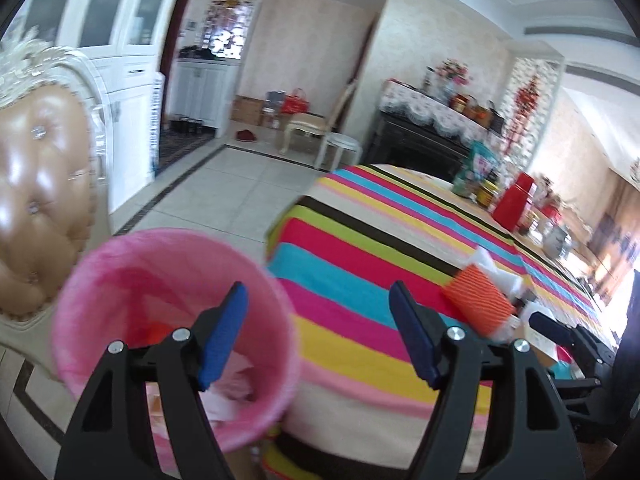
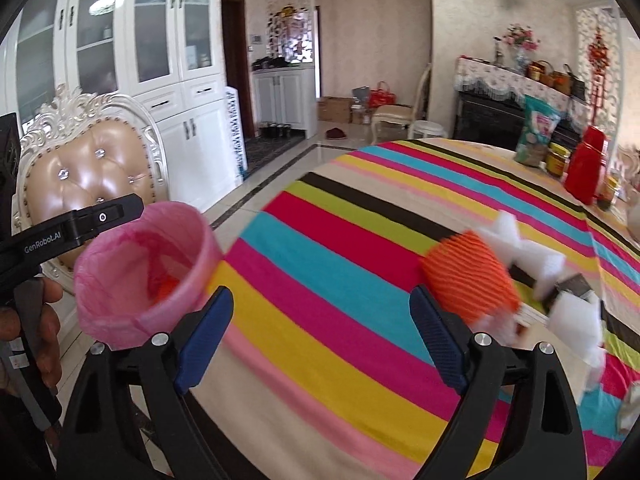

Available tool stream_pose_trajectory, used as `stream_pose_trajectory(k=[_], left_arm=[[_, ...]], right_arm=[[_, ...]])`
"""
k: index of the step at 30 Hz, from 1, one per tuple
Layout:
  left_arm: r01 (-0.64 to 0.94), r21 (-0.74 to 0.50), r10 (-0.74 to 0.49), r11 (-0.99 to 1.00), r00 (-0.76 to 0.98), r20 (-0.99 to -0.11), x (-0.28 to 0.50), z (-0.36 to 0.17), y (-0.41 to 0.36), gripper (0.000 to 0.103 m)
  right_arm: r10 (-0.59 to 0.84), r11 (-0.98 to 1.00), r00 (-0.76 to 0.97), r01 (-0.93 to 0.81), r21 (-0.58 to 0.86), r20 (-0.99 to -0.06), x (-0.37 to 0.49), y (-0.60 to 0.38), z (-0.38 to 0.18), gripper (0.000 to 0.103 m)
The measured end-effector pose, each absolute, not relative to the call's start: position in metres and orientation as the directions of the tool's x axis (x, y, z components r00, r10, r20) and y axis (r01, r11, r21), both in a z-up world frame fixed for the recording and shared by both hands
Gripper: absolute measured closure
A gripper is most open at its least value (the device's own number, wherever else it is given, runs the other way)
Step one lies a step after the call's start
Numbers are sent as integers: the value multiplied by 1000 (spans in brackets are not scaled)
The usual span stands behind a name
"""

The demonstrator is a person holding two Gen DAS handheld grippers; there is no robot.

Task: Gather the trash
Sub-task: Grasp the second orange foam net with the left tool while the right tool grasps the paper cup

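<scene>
A pink-lined trash bin stands off the table's left end, with crumpled paper and something red inside; in the right wrist view the bin shows at the left. My left gripper is open and empty, its left finger over the bin's mouth. My right gripper is open and empty above the striped tablecloth. An orange ribbed piece and white foam scraps lie on the cloth just right of the right gripper. The orange piece shows in the left wrist view too.
A padded tan chair stands behind the bin. A snack bag, a jar and a red flask sit at the table's far right. White cabinets line the left wall. A hand holds the left gripper's handle.
</scene>
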State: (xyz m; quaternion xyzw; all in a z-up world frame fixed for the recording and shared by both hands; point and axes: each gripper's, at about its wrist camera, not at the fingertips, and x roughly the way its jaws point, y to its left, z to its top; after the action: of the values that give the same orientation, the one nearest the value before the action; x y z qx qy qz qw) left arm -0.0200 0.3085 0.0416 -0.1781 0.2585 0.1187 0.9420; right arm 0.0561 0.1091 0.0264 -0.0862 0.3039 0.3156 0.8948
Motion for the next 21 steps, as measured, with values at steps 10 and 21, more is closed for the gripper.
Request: stream_pose_trajectory(k=[10, 21], left_arm=[[-150, -259, -14, 954, 840, -542, 36, 38, 210, 33], [-31, -233, -109, 972, 819, -564, 82, 32, 131, 33]], right_arm=[[404, 884, 694, -463, 60, -596, 76, -3, 23, 18], [274, 957, 753, -277, 89, -598, 99, -109, 15, 18]])
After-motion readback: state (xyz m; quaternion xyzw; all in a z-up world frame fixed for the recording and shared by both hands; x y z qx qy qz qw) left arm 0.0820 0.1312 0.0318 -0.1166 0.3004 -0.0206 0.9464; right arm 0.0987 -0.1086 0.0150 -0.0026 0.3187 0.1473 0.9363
